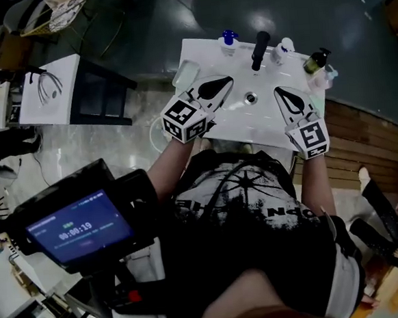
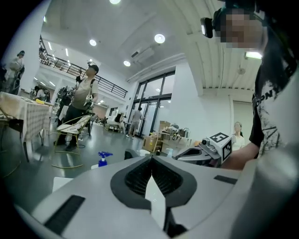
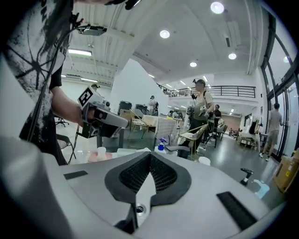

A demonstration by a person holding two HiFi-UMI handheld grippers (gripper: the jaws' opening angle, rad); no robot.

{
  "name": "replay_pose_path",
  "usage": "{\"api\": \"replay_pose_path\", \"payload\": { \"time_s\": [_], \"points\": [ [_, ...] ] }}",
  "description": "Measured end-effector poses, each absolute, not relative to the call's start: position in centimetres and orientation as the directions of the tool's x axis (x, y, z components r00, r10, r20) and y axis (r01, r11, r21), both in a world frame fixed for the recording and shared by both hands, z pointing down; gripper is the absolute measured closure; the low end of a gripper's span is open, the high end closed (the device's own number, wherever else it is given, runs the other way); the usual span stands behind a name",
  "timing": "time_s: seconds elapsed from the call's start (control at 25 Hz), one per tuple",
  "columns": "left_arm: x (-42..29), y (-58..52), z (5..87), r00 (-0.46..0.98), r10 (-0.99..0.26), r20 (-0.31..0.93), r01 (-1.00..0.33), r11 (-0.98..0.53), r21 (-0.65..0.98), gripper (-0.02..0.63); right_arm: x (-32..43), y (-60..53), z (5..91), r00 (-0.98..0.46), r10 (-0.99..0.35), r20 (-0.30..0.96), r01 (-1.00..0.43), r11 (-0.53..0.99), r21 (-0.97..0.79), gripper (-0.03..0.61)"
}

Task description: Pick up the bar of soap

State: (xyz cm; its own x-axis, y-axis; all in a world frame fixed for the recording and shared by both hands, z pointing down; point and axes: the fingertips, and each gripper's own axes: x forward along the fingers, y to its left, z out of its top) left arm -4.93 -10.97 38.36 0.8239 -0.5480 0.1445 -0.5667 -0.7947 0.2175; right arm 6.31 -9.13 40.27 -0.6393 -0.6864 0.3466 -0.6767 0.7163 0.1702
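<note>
On sink rim (image 1: 208, 51), blue-capped bottle (image 1: 228, 38), pump bottle (image 1: 315, 61)

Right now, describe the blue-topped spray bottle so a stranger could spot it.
Find the white sink counter. At its back edge, left of the black faucet, stands the spray bottle. It alone has a bright blue trigger top.

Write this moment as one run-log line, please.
left gripper: jaws shut, empty | right gripper: jaws shut, empty | both above white sink

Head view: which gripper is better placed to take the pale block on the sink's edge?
Left: the left gripper is beside the pale block; the right gripper is across the sink.
</note>
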Motion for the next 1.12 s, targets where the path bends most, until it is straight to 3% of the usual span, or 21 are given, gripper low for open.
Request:
{"api": "replay_pose_path", "payload": {
  "time_s": [0.4, 1.12],
  "points": [
    [-10.4, -10.5, 35.8, 0.784, -0.615, 0.089, -0.618, -0.758, 0.206, 0.601, 0.9, -9.3, 38.4, -0.721, -0.625, 0.3, -0.612, 0.777, 0.148, 0.563],
    [-11.8, -10.0, 35.0, 0.776, -0.627, 0.07, -0.628, -0.755, 0.188, 0.603, -0.6, -9.6, 38.9, -0.741, -0.598, 0.304, -0.586, 0.798, 0.141, 0.563]
  ]
}}
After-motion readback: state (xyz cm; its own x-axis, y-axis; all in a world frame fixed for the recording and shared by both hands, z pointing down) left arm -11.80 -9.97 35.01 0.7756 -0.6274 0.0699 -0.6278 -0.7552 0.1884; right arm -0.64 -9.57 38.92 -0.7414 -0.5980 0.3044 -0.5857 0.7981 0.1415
